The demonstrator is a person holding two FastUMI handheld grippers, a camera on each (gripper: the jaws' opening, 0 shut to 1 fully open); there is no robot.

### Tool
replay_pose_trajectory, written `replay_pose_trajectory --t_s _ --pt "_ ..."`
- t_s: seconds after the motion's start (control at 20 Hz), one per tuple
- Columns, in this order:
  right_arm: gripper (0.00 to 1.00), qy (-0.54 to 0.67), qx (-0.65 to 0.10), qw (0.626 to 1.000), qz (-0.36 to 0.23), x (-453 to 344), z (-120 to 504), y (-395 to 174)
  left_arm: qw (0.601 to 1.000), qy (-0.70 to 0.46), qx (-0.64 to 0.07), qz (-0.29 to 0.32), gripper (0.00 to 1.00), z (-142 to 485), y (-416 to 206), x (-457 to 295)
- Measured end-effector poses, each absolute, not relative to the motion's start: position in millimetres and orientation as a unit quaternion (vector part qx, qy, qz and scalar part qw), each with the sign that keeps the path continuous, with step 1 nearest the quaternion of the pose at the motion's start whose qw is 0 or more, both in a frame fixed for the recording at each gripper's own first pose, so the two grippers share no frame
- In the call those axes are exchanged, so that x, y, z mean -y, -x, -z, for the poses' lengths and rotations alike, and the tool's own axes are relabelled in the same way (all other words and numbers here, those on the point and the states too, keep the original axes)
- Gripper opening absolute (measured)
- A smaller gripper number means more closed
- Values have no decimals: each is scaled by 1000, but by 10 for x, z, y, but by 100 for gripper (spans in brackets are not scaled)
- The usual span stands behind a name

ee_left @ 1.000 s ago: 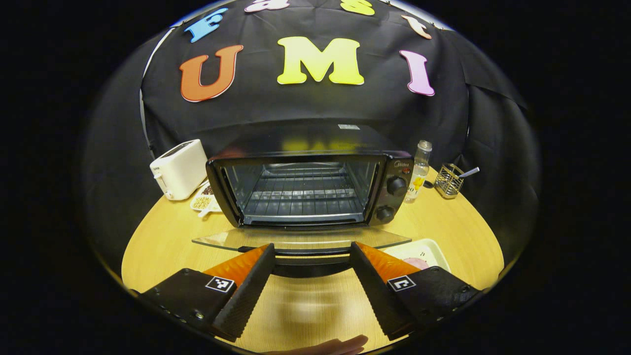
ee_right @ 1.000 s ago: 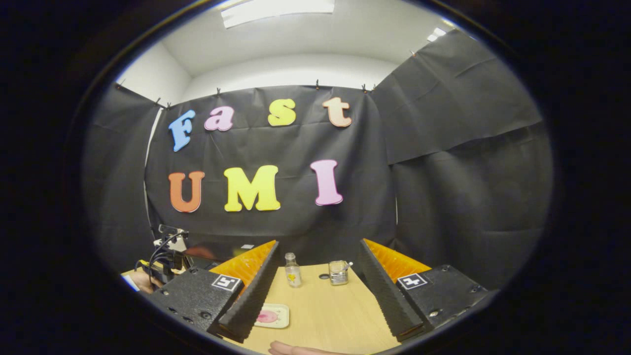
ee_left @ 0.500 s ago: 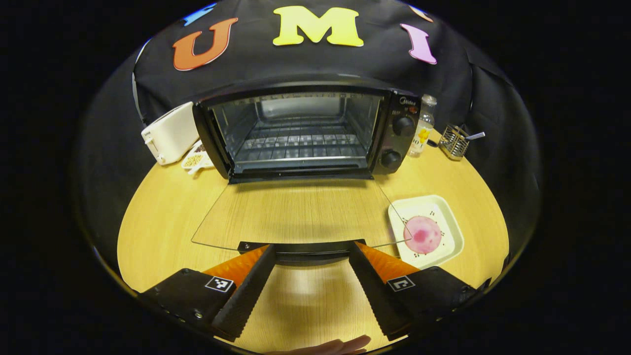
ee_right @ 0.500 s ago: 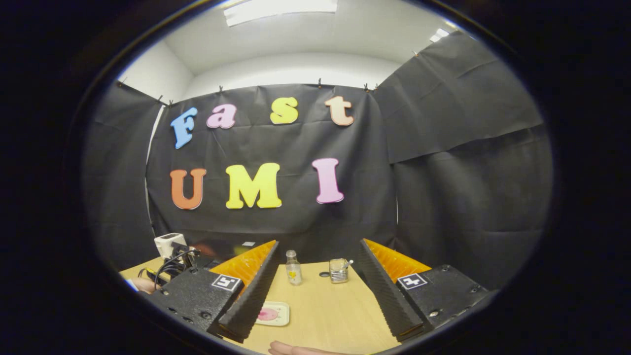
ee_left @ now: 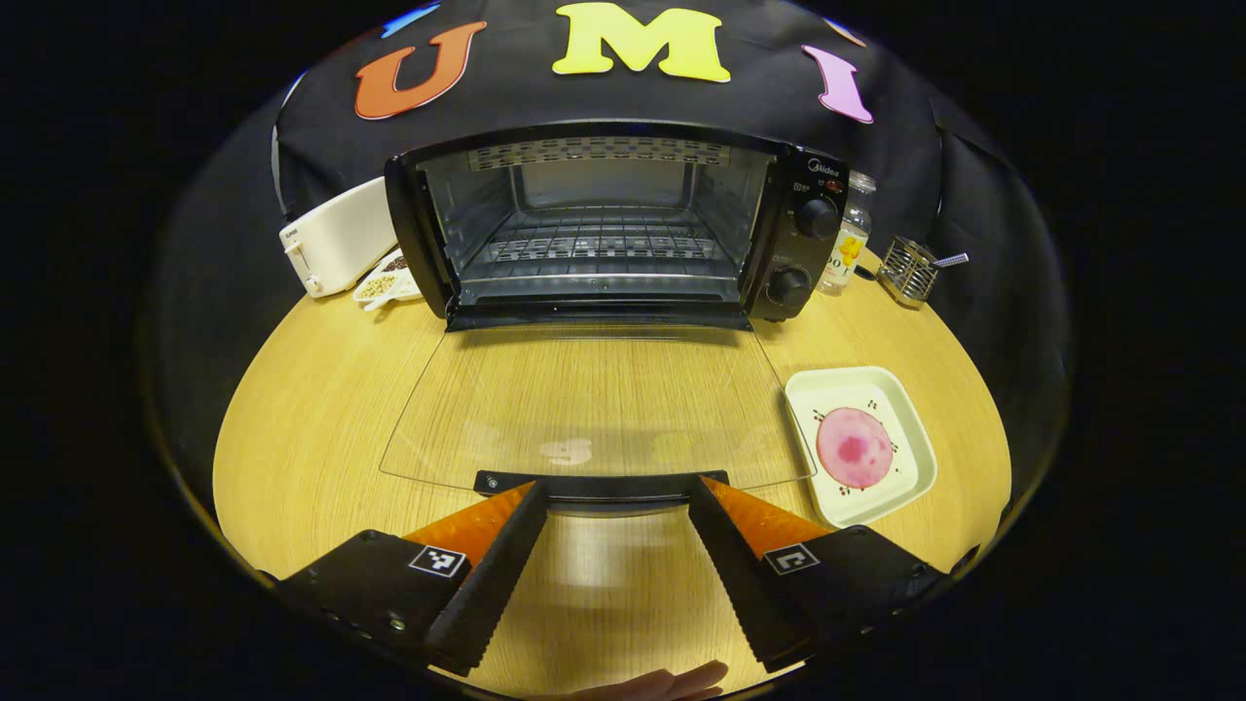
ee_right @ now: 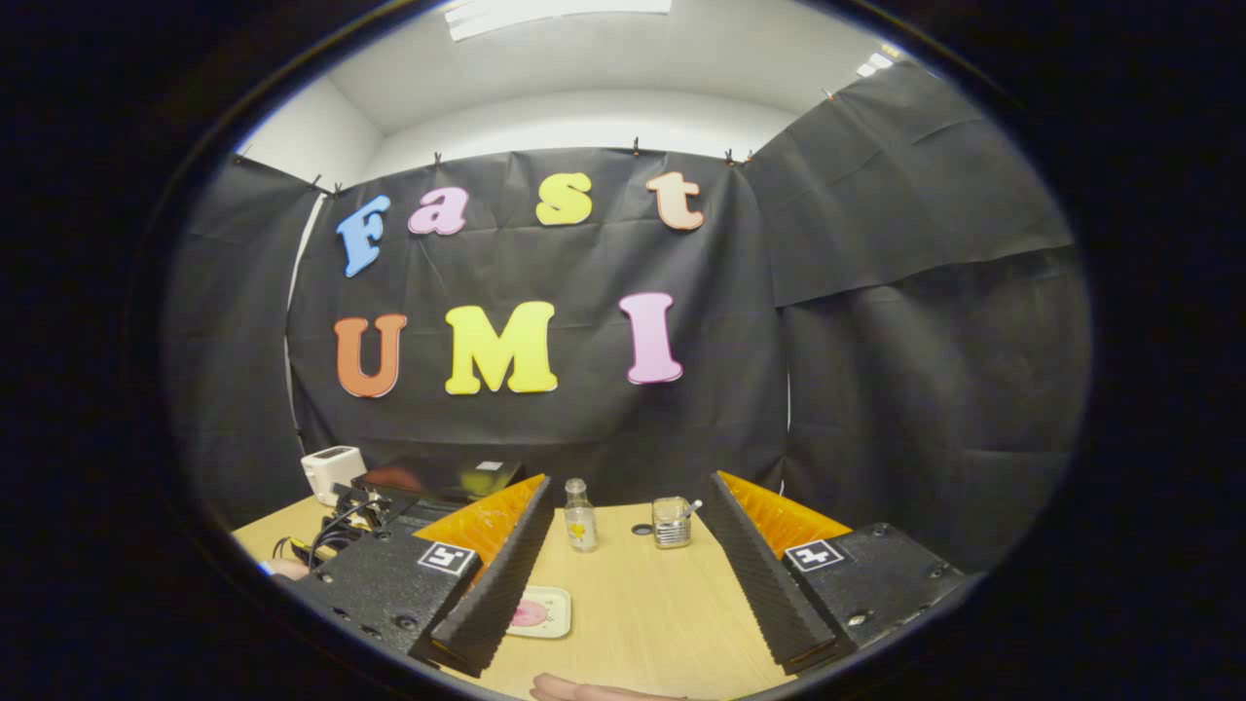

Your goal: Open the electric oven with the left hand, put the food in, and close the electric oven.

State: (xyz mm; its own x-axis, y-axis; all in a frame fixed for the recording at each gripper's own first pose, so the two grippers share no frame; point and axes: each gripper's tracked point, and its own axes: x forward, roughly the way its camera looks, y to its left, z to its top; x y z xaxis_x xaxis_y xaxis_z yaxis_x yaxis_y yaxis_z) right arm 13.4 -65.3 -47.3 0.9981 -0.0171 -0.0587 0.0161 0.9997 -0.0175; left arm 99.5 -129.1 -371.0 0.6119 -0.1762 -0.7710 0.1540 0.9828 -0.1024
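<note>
Now the oven point(ee_left: 604, 229) stands open at twelve o'clock, its glass door point(ee_left: 594, 409) flat on the bench point(ee_left: 311, 409), left tongs point(ee_left: 615, 501) open at its handle, right tongs point(ee_right: 623, 531) open, and food point(ee_left: 854, 448) on a plate point(ee_left: 910, 433) at three o'clock.

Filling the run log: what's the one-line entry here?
oven door: open flat | food: on plate | left tongs: open at handle | right tongs: open
</note>
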Motion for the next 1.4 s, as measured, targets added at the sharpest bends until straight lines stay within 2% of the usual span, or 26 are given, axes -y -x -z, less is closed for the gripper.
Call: replay_pose_trajectory --t_s 0.2,0.25,0.3,0.35,0.4,0.65,0.95,1.0,1.05,1.15,1.3,1.4 --pt "96 10 -75 997 -2 598 710 -304 915 13 -397 71 95 3519 -1005 1167" --pt "100 14 -88 996 -6 584 777 -379 922 15 -380 70 95 3415 -1009 1154" --pt "96 17 -102 995 -6 592 846 -450 929 21 -364 71 95 3297 -996 1159" --pt "100 22 -119 993 -8 595 932 -520 935 25 -346 73 95 3179 -986 1159" --pt "96 25 -138 990 -11 587 1031 -593 940 29 -329 79 95 3032 -957 1167" --pt "96 26 -255 966 -38 497 1635 -889 967 43 -234 94 94 2288 -797 1135" --pt "96 -11 -414 906 -85 256 2552 -1108 990 34 -114 81 94 1463 -665 969" --pt "100 -19 -439 893 -92 208 2702 -1135 992 33 -94 81 94 1348 -664 951" --pt "93 -28 -464 880 -101 162 2838 -1163 993 35 -81 80 94 1261 -633 941" --pt "93 -43 -506 854 -112 88 3091 -1189 993 43 -76 81 94 1173 -545 898" --pt "91 -63 -554 822 -116 -32 3407 -1288 997 41 -50 50 95 958 -501 672" --pt "84 -64 -578 806 -112 -66 3586 -1381 999 35 -22 24 95 809 -502 510"
